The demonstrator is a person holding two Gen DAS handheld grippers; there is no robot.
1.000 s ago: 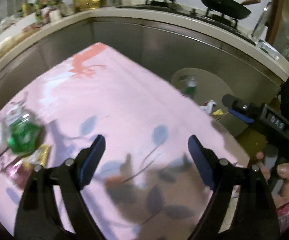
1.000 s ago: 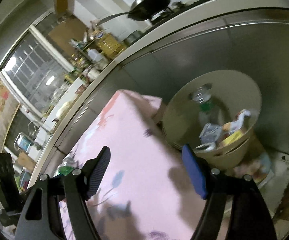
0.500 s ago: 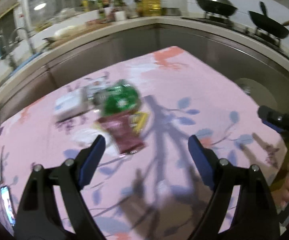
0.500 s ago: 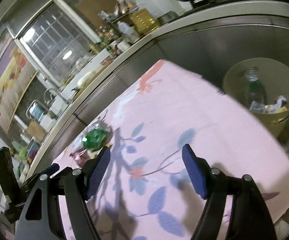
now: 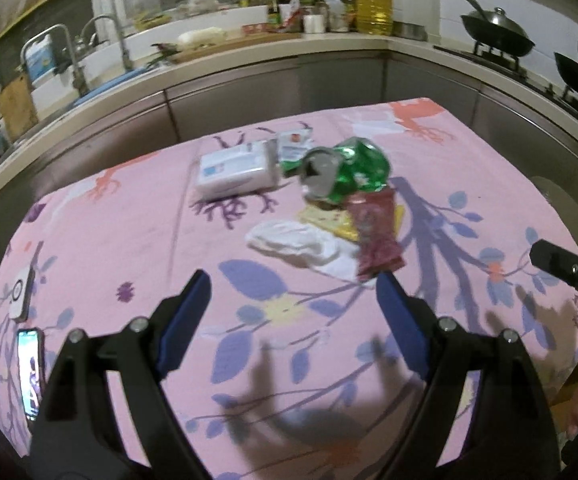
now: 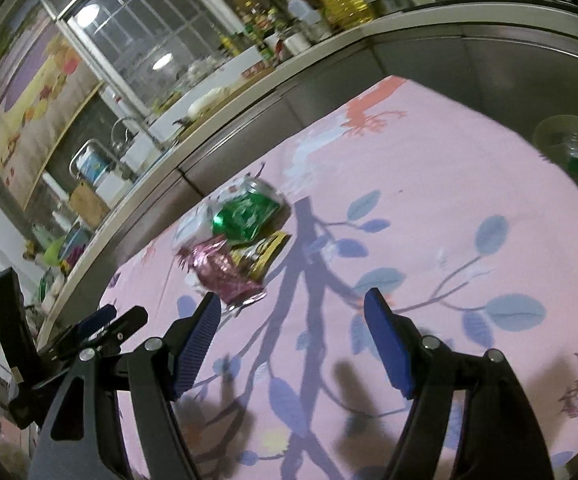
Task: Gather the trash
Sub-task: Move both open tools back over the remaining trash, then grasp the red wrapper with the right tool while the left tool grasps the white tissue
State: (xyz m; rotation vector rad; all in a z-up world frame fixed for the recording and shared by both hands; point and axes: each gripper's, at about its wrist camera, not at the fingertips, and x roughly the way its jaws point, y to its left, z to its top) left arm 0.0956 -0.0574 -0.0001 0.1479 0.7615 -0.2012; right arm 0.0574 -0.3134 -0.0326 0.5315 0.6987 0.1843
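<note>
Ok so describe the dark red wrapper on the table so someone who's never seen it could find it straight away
On the pink floral tablecloth, find the litter pile headed by a crushed green can. The dark red wrapper lies just below that can, between a white crumpled tissue and a yellow packet. It alone is long, shiny and maroon.

Indoor lighting is dim and warm, and a ceiling lamp (image 6: 87, 12) reflects in the window glass. Hard shadows of the tongs fall across the pink tablecloth (image 5: 137, 216) toward the lens. Fisheye distortion bends the steel cabinets (image 5: 249, 92) into arcs, the corners go black, and the crushed green can (image 6: 245, 213) looks slightly smeared.
</note>
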